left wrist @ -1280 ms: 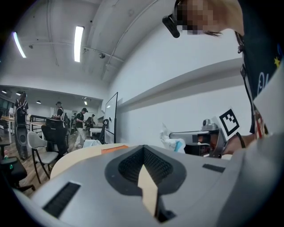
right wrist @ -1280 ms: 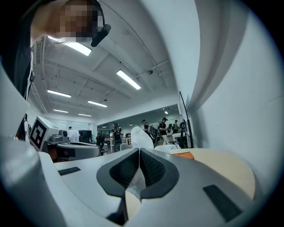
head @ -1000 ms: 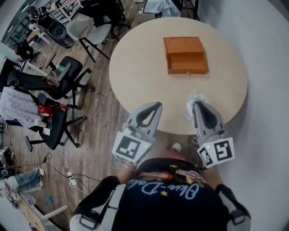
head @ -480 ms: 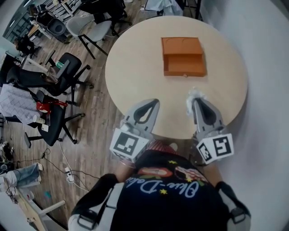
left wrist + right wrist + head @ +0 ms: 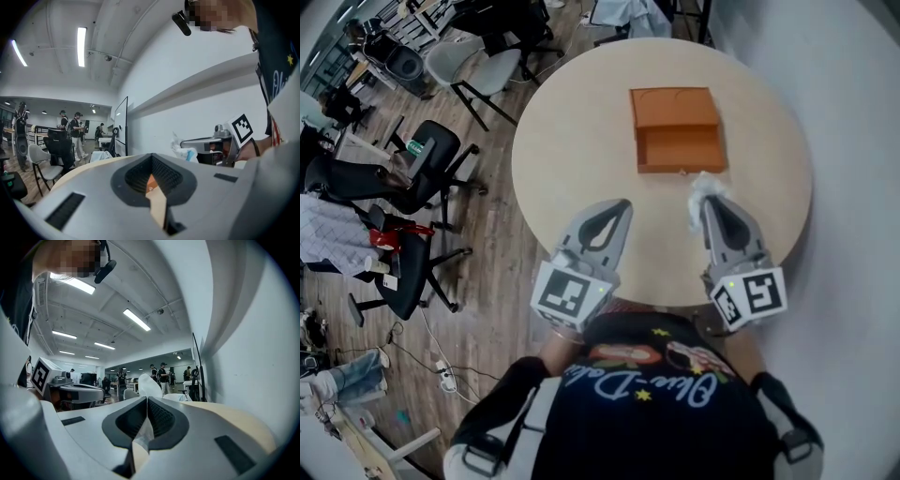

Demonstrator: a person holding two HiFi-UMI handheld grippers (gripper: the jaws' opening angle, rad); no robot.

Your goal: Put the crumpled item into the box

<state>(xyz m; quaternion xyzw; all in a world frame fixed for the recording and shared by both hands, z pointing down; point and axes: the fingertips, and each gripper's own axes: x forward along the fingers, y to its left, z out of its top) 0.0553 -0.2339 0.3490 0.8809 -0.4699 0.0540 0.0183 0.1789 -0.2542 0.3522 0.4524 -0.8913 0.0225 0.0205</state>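
"pinching the crumpled item (image 5: 703,185), your right gripper (image 5: 707,201) has its jaws closed on that white wad, right of centre in the head view."

"and you've carried it up the frame: a second ago it hung short of the box (image 5: 678,131), now it's just beside the box's near right corner, over the table (image 5: 572,141)."

"your left gripper (image 5: 622,204) has its jaws together on nothing."

"it has barely shifted, lower centre, at the table's near edge."

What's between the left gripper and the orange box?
Only bare table lies between the left gripper and the orange box, seen in the head view.
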